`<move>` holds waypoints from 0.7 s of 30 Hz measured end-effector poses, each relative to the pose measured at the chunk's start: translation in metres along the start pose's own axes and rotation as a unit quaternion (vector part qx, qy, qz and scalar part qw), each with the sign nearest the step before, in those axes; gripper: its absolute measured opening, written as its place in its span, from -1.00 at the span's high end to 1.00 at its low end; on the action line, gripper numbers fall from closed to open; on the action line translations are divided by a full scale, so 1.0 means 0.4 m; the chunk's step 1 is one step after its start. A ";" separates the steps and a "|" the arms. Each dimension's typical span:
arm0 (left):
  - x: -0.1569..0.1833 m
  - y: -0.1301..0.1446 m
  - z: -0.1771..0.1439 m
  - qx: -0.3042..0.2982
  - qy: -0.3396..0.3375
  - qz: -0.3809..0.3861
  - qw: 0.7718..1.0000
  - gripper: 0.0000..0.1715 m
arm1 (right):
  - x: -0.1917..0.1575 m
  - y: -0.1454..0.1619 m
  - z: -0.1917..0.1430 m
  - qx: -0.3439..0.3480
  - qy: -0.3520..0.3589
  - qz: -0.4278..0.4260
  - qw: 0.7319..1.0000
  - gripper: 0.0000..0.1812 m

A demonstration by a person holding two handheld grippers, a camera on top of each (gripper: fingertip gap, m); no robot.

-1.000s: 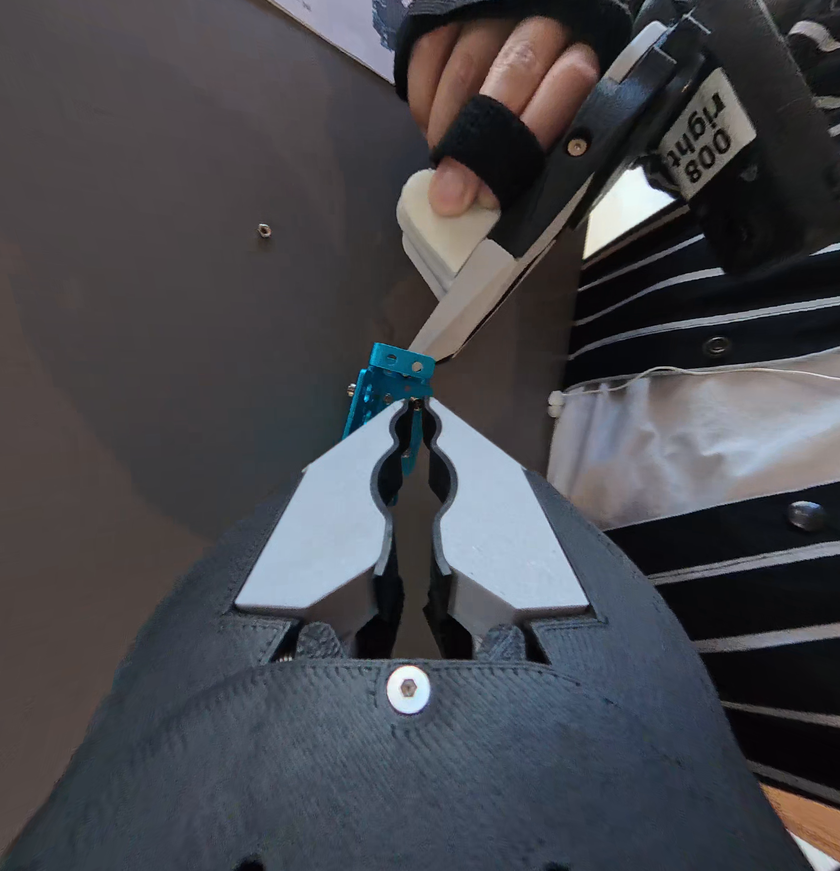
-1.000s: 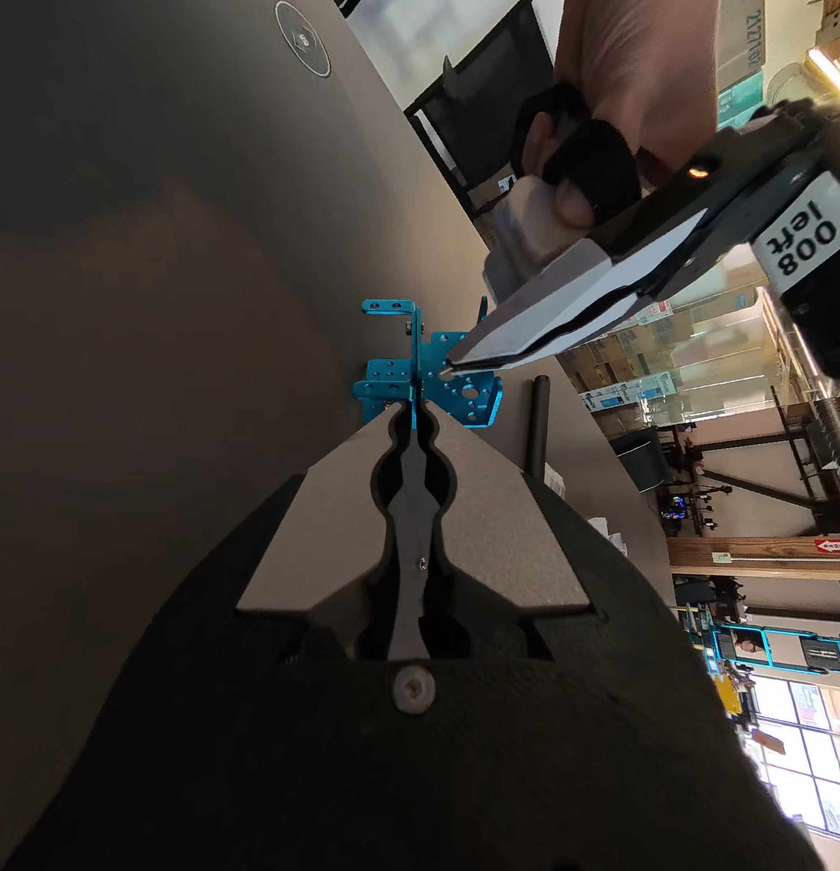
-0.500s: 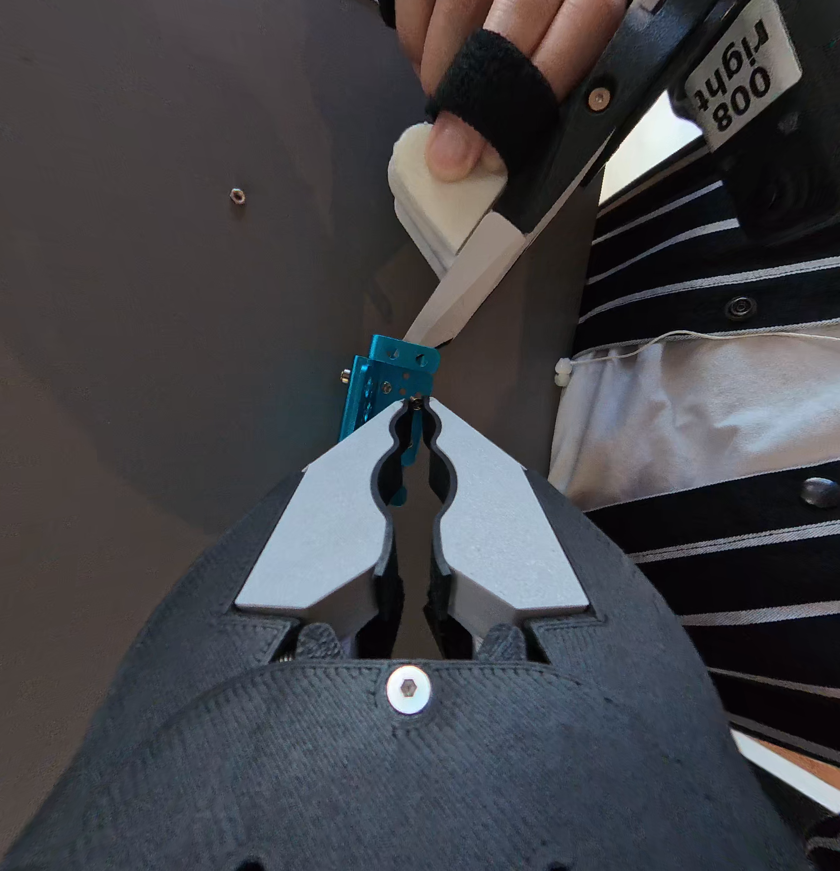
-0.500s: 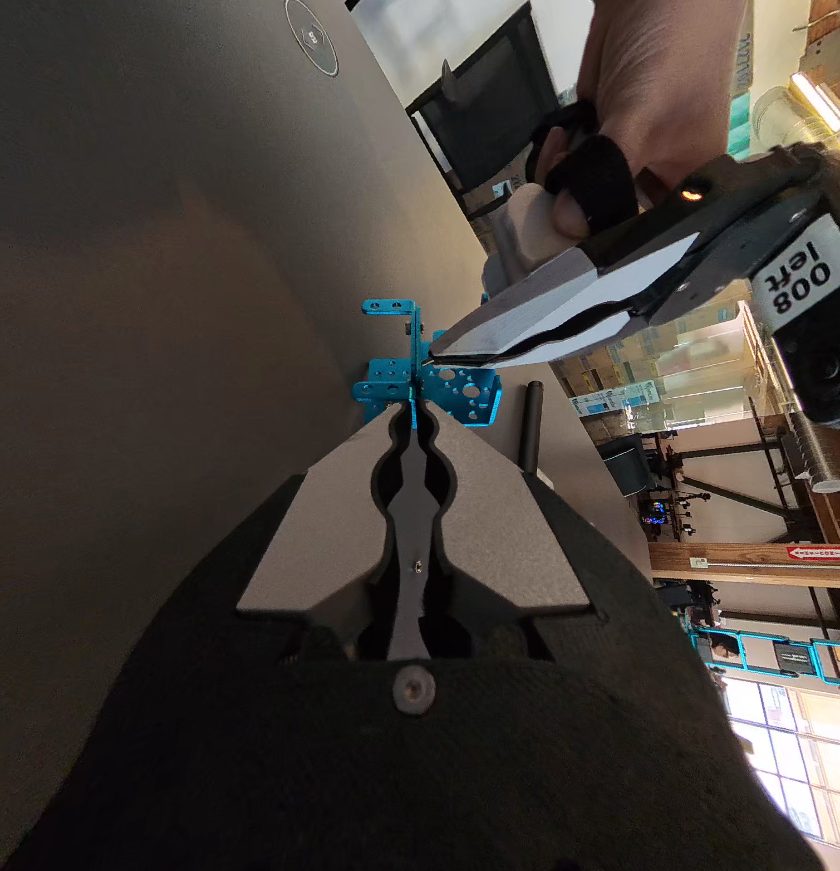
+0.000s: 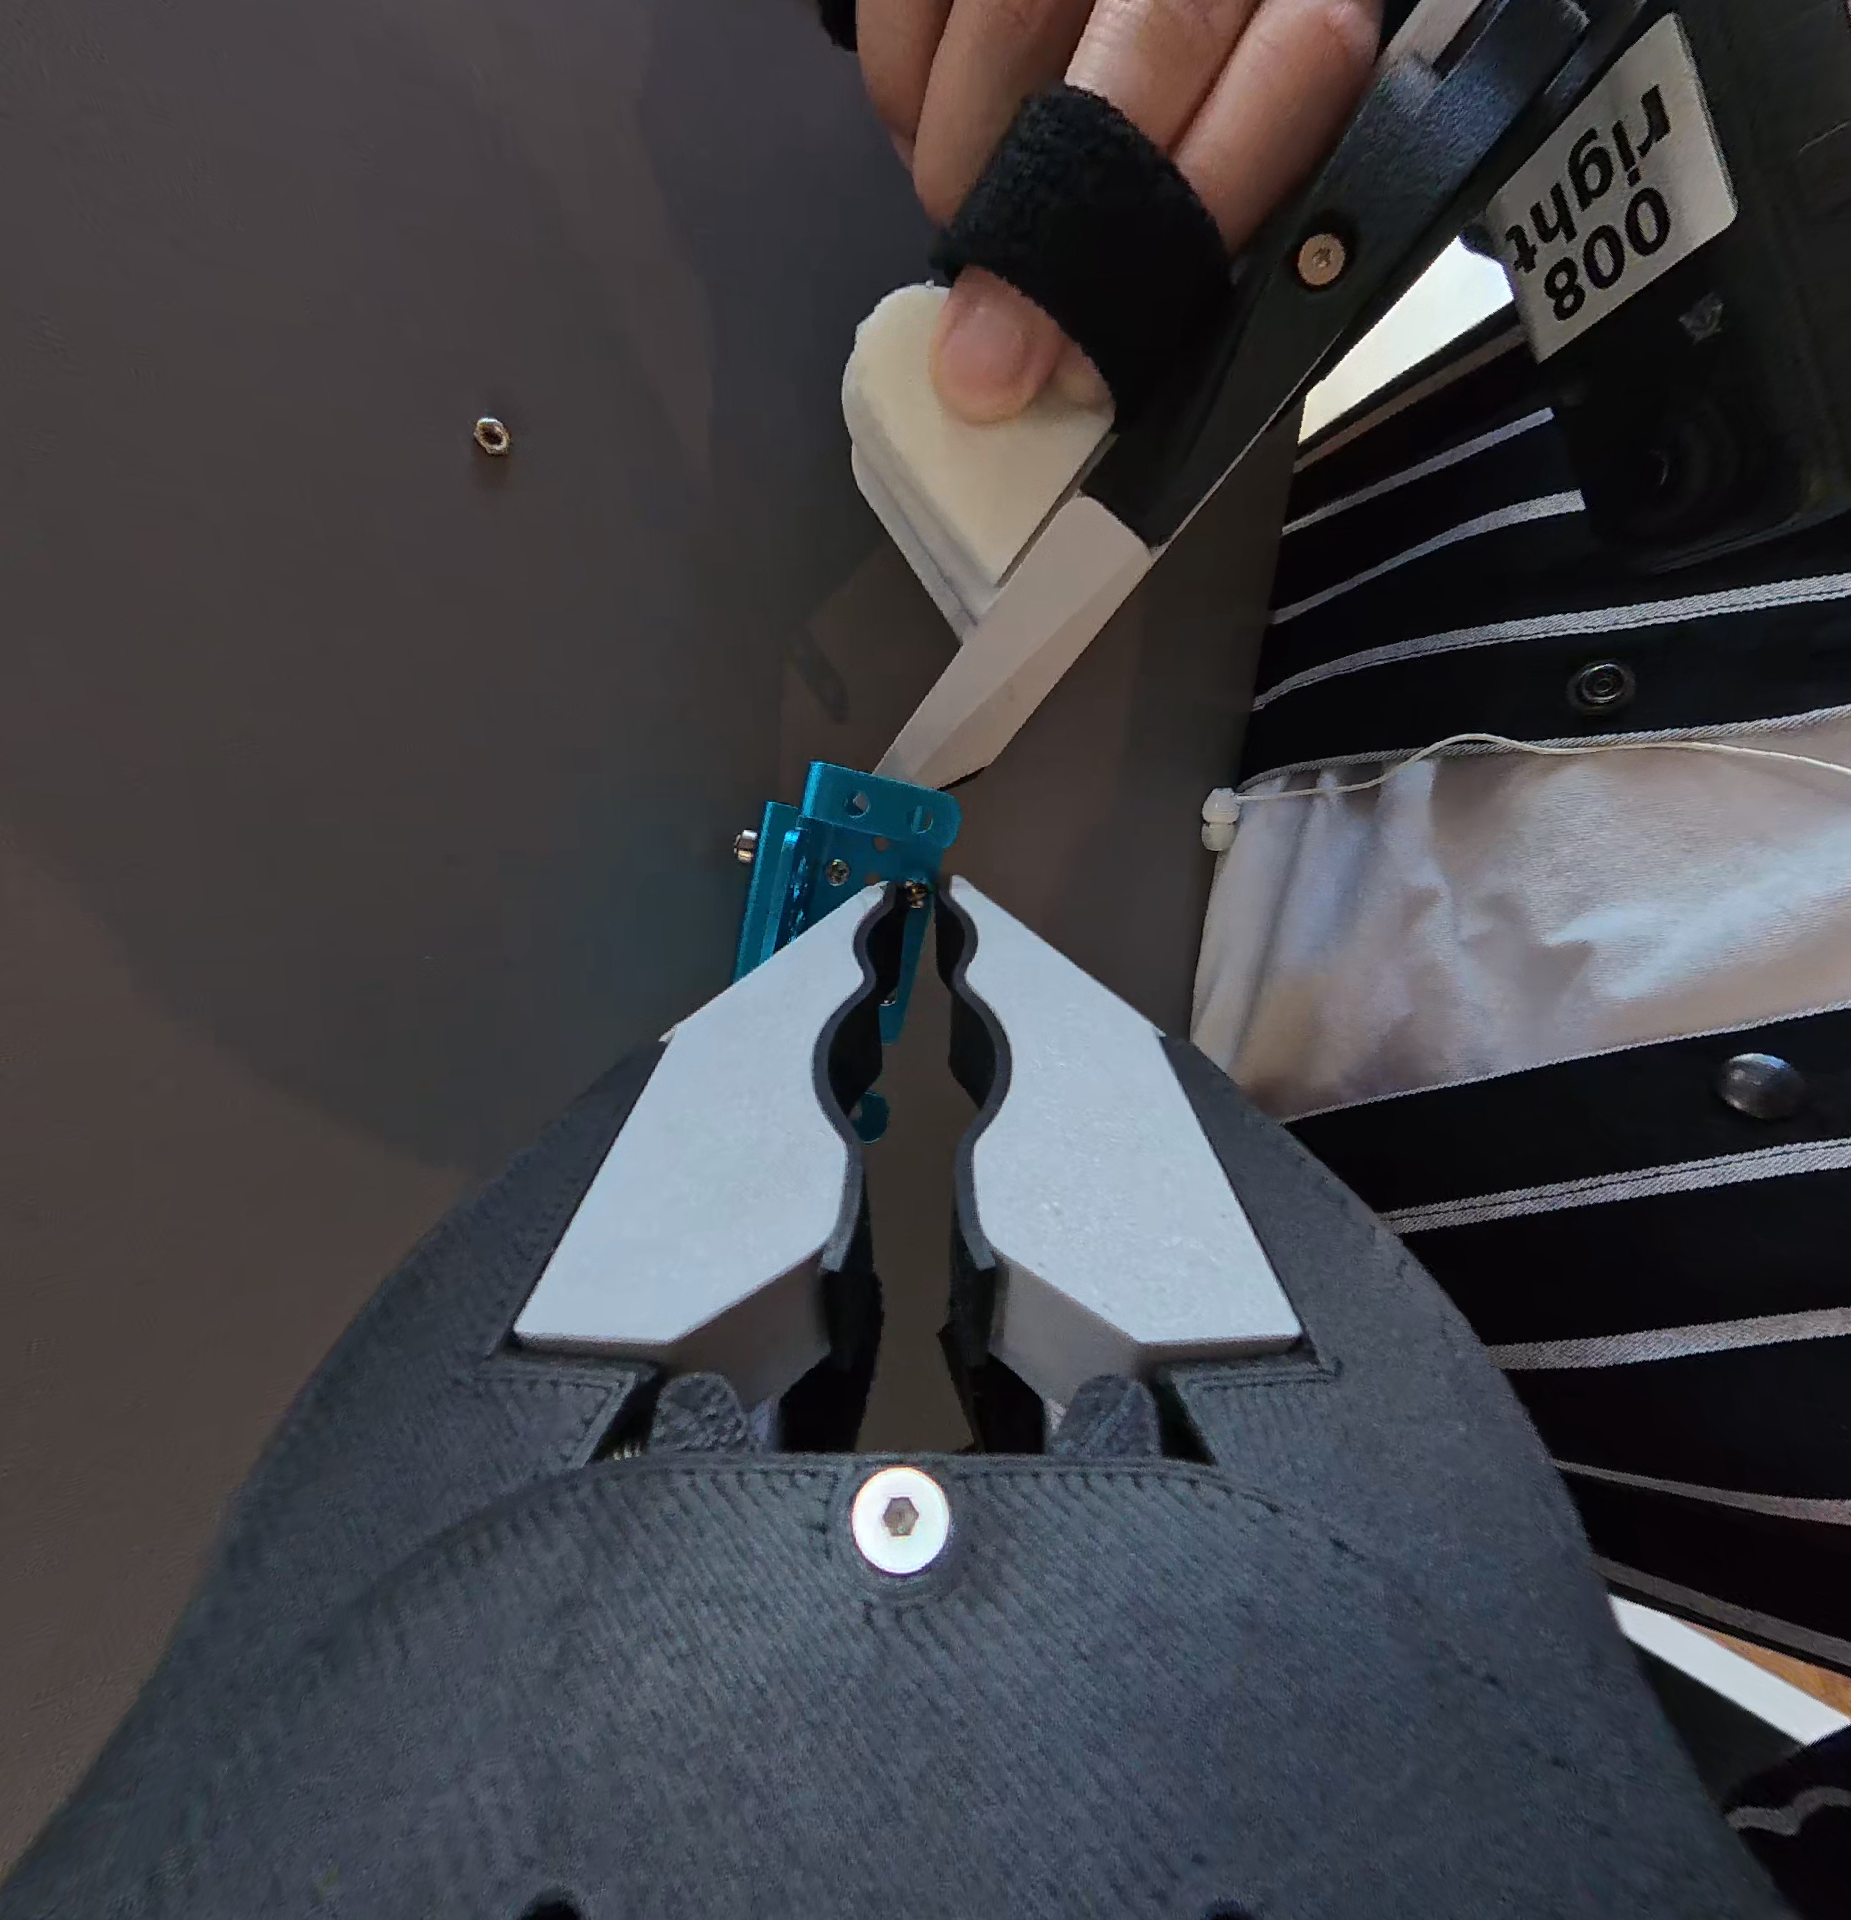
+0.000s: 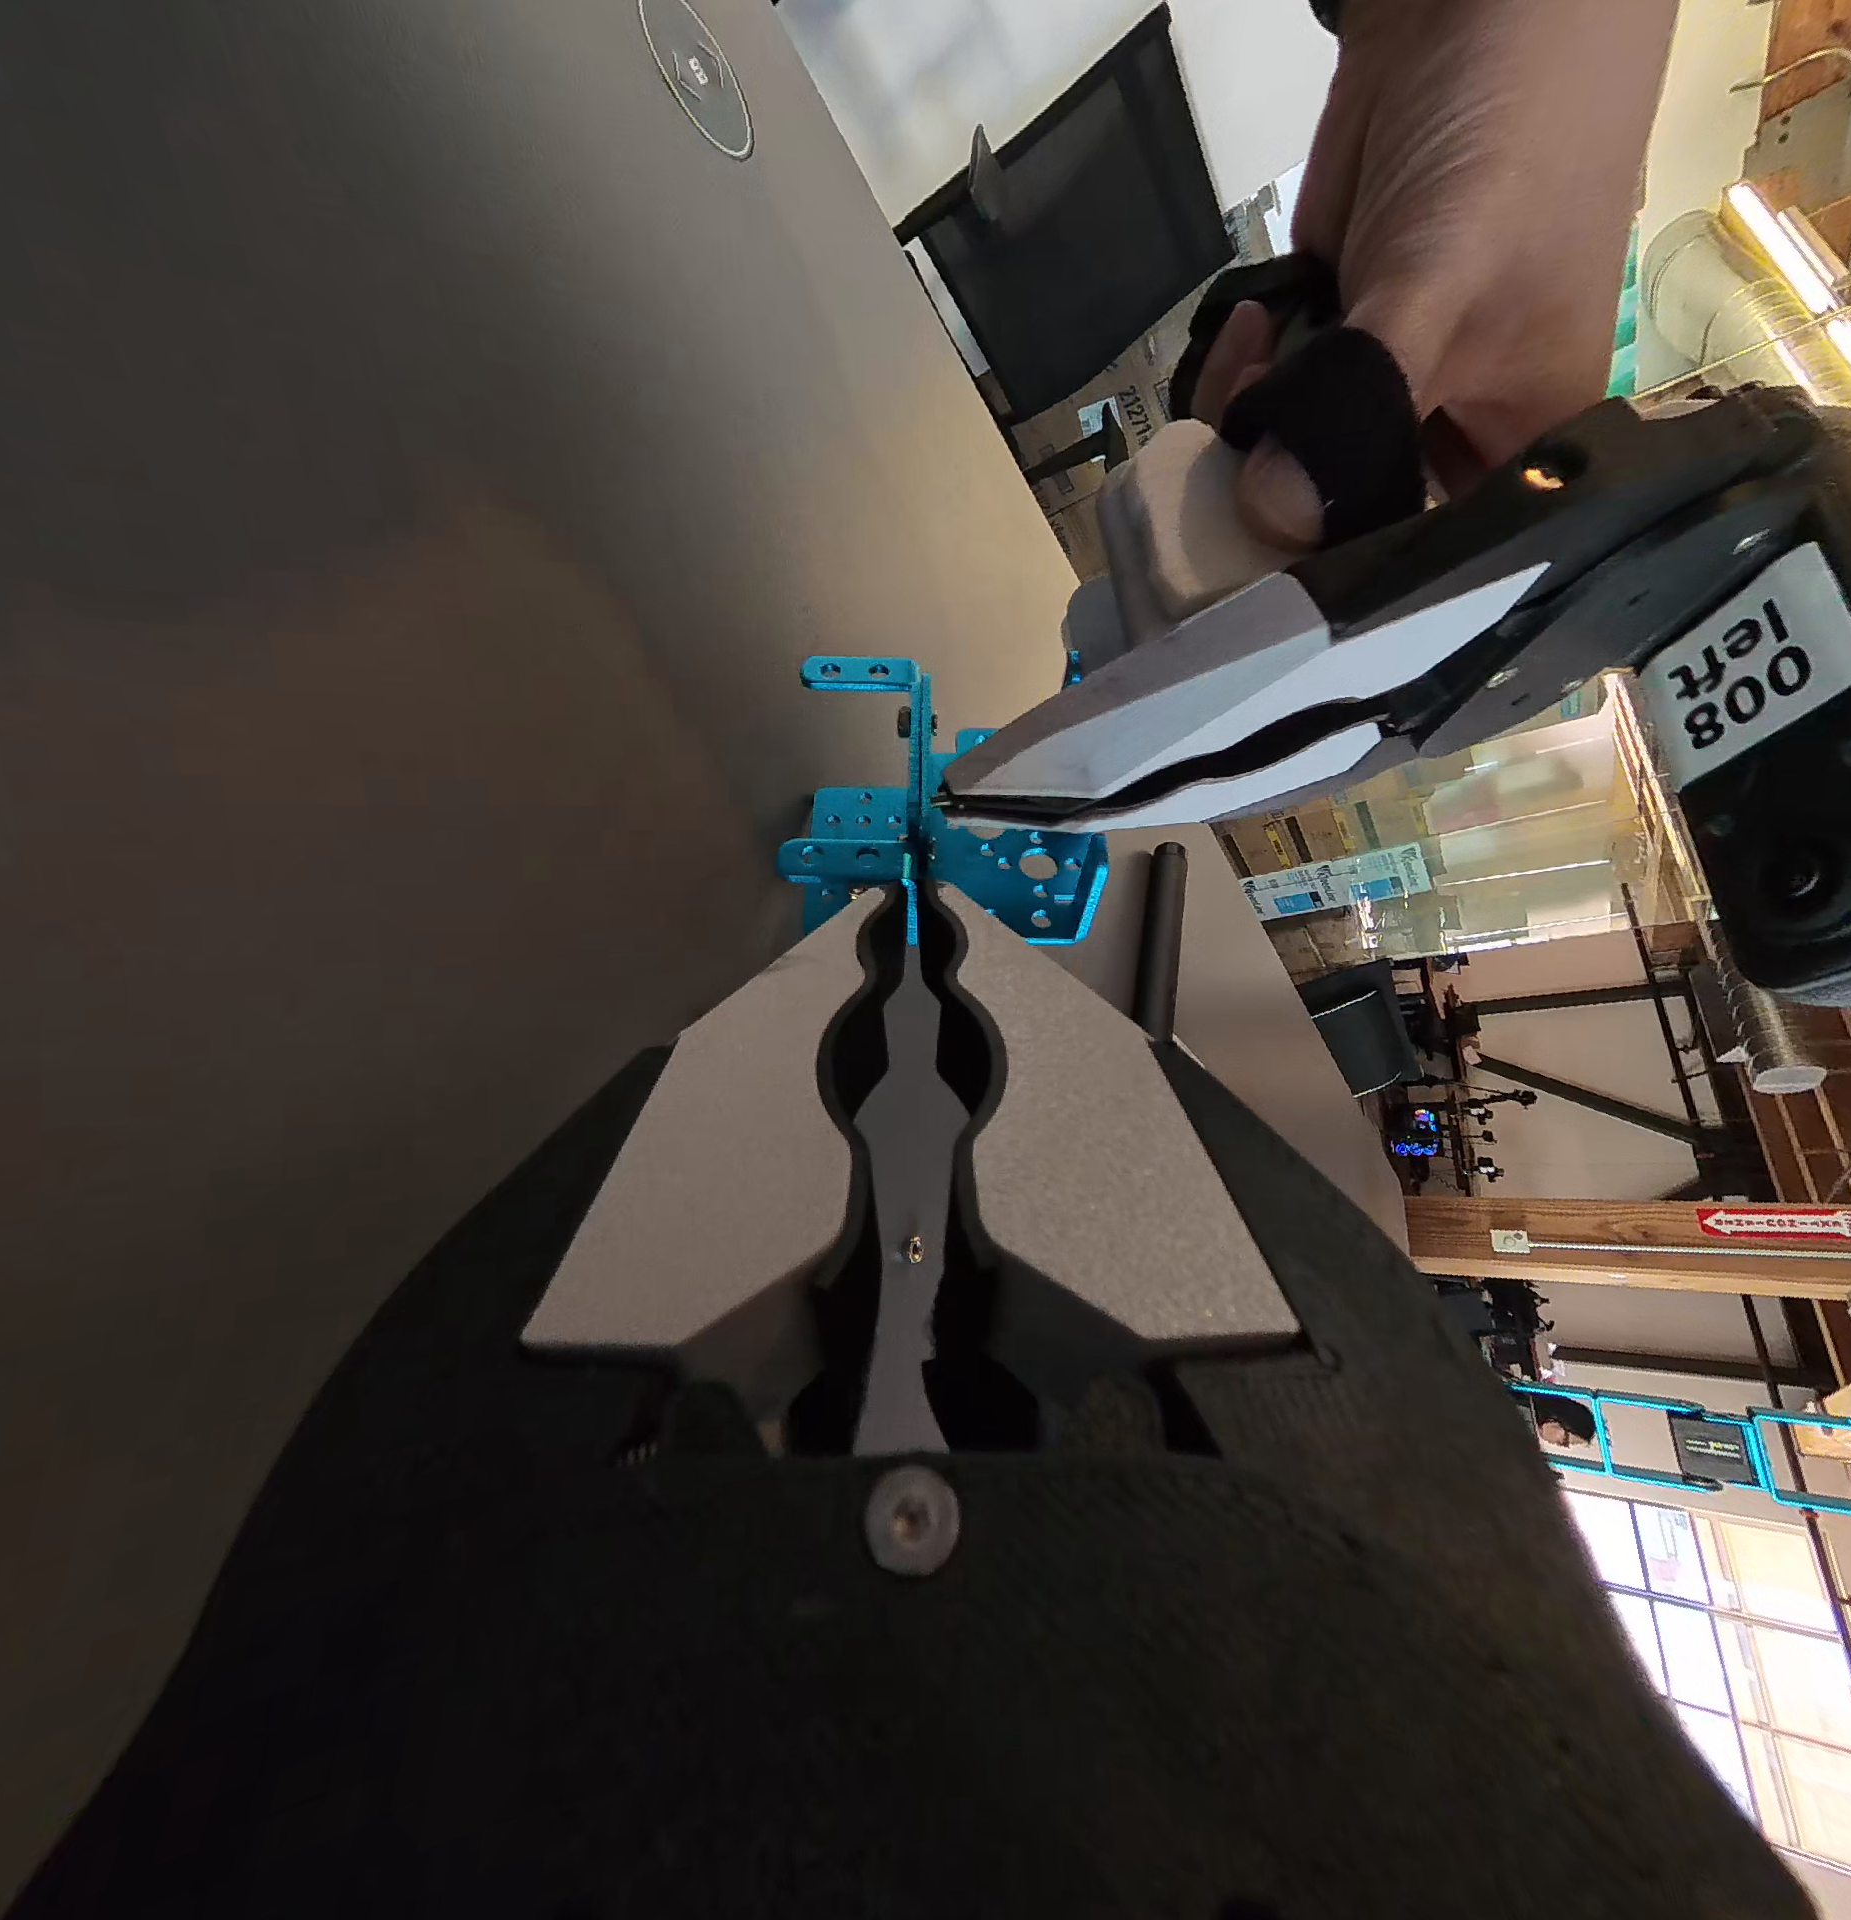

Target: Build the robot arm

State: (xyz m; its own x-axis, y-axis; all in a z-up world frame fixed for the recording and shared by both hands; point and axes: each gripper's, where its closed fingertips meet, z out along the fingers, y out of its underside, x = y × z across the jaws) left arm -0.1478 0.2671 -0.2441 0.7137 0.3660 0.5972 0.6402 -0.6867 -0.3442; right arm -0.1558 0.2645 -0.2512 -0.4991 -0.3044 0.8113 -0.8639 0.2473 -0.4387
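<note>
Both grippers are on one blue bracket assembly (image 5: 848,862), held just off the dark counter (image 5: 329,727).

Left gripper (image 5: 908,891): jaws narrowed to a slim gap, tips pinching a small screw and the thin blue plate edge of the assembly. Clamped on it, as far as the left wrist view shows.

Right gripper (image 6: 908,881): jaws almost together, nipping a thin blue plate of the same assembly (image 6: 942,842). In the left wrist view its tips (image 5: 926,764) meet the assembly's top flange at 12 o'clock.

Change over the last second: little. The grip points are the same in all three pairs of pictures. In the left wrist view the assembly tilts a bit more, so its side plate and a screw head at 9 o'clock show more. In the right wrist view the left gripper's (image 6: 957,802) tip slides from 2 o'clock of the assembly inward to its middle plate. Reads as a small re-orienting in a two-handed hold, not a release.

Around: a loose nut (image 5: 492,434) on the counter at 10 o'clock, well apart; a dark rod (image 6: 1160,935) at 3 o'clock of the assembly; a striped garment (image 5: 1575,1195) at right.
</note>
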 end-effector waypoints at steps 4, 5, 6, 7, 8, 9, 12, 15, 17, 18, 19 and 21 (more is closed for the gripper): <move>0.002 -0.009 -0.004 0.022 0.006 -0.004 1.000 0.90 | 0.000 0.001 0.000 0.000 0.001 0.000 1.000 0.99; 0.002 -0.010 -0.005 0.025 0.006 -0.004 1.000 0.89 | 0.000 0.001 0.000 0.000 0.001 -0.001 1.000 0.99; 0.004 -0.010 -0.006 0.028 0.007 -0.004 1.000 0.87 | 0.000 0.001 0.000 0.000 0.001 -0.001 1.000 0.99; 0.005 -0.011 -0.007 0.033 0.007 -0.004 0.999 0.86 | 0.000 0.000 0.000 0.000 0.001 -0.001 1.000 0.99; 0.006 -0.013 -0.009 0.039 0.009 -0.004 0.999 0.86 | 0.000 0.000 -0.001 0.000 0.002 -0.003 1.000 0.99; 0.006 -0.014 -0.011 0.046 0.008 -0.005 0.999 0.85 | 0.000 0.000 -0.001 0.000 0.002 -0.004 1.000 0.99; 0.008 -0.013 -0.016 0.063 0.002 0.004 0.998 0.81 | 0.000 0.000 -0.001 0.001 0.002 -0.003 1.000 0.99; 0.023 -0.014 -0.031 0.095 -0.012 0.040 0.995 0.81 | 0.001 0.001 -0.001 0.000 0.002 -0.003 1.000 0.98; 0.035 -0.012 -0.039 0.116 -0.048 0.091 0.988 0.80 | 0.001 0.001 0.000 0.000 0.001 -0.001 1.000 0.98; 0.038 -0.007 -0.038 0.120 -0.077 0.120 0.983 0.80 | 0.001 0.002 0.000 0.000 0.001 0.000 1.000 0.98; 0.038 -0.002 -0.034 0.121 -0.110 0.151 0.975 0.79 | 0.001 0.002 0.000 0.001 0.001 0.002 1.000 0.98; 0.026 0.003 -0.025 0.123 -0.194 0.212 0.950 0.73 | 0.002 0.002 0.001 0.001 0.000 0.003 1.000 0.98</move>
State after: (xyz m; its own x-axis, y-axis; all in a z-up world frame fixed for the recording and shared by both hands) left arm -0.1425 0.2639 -0.2308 0.9429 0.3255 0.0709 0.2839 -0.6738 -0.6822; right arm -0.1567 0.2641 -0.2511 -0.5050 -0.3021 0.8085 -0.8606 0.2468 -0.4454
